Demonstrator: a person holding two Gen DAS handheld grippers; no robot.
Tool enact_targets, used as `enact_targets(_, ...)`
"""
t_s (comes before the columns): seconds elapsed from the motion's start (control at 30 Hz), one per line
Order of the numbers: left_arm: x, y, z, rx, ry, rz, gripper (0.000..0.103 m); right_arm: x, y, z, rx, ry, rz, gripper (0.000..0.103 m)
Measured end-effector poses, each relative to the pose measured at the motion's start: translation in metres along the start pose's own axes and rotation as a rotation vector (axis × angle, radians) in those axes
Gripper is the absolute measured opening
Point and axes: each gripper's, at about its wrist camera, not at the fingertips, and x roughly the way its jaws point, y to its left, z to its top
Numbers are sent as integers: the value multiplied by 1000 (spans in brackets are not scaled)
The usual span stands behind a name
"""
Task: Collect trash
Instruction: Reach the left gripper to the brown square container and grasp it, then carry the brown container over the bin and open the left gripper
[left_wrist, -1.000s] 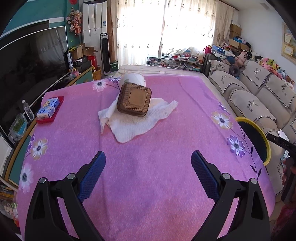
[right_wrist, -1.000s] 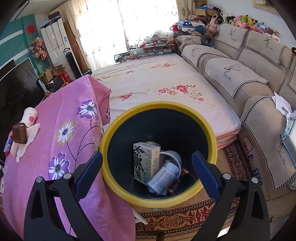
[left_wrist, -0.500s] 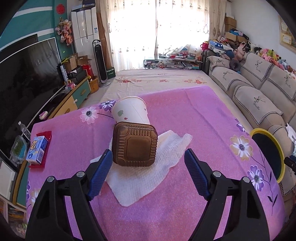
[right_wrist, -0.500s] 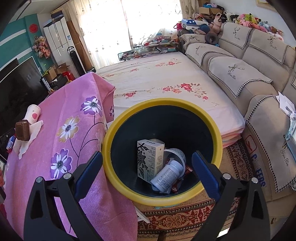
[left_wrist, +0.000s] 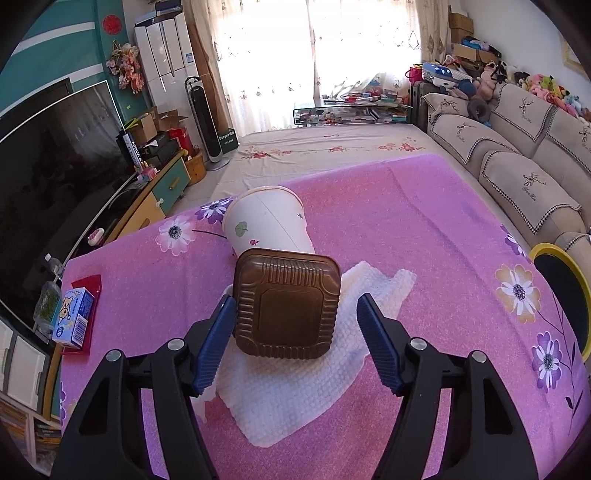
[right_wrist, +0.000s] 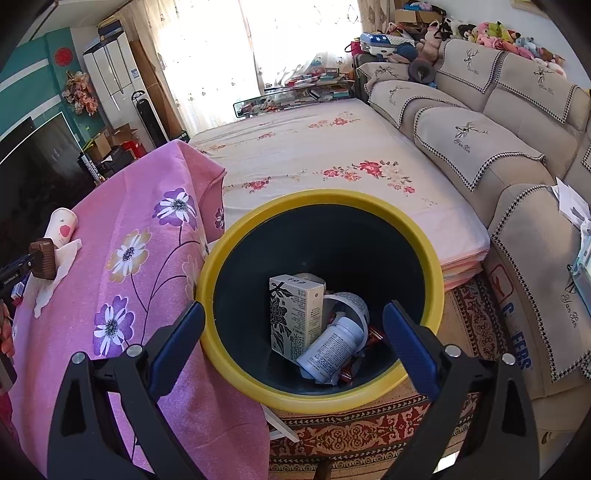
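Note:
A brown ribbed plastic tray stands on edge on a white paper towel on the pink flowered tablecloth. A white paper cup lies on its side just behind it. My left gripper is open, with its blue fingers on either side of the tray; the left finger is almost touching it. My right gripper is open and empty above the yellow-rimmed bin, which holds a box, a white bottle and wrappers. The tray and cup also show far left in the right wrist view.
A blue and white carton lies on a red mat at the table's left edge. The bin's rim shows past the table's right edge. A beige sofa stands right, a flowered mattress beyond, a TV left.
My left gripper has moved forward across the table until its fingers flank the brown tray, and the jaws have narrowed somewhat. My right gripper has stayed open over the bin.

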Motion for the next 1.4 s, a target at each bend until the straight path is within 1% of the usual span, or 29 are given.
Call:
enact_targets(0.07,3,-1,0,11,4,21,66,1,0,0,1,2,0,92)
enact_targets(0.17,6,-2,0,13,13,19,59,1,0,0,1,4,1,92)
enact_targets(0.4,2,1,-1,-4,0,5,59,-2,1,1,-1,-5,7,92)
enact_targets(0.5,-11,0,-3,-10,-18,-7,59,-7,2,1,-2,-15,8,92)
enact_targets(0.6,-33,-7,-7,4,-48,-12,59,-13,1,2,-4,-23,6,92)
enact_targets(0.77,-73,-32,-16,21,-76,-53,59,-21,-1,0,-5,-33,5,92)
enact_targets(0.93,-109,-70,-23,40,-98,-140,59,-35,-7,-3,-4,-53,-1,92)
enact_targets(1.1,-132,-127,-20,103,-128,-263,59,-55,-26,-5,28,-93,-18,92)
enact_targets(1.27,-133,-196,-6,167,-112,-375,59,-71,-53,-5,67,-128,-41,92)
enact_targets(1.4,-124,-249,4,216,-101,-435,59,-77,-78,-7,103,-139,-64,92)
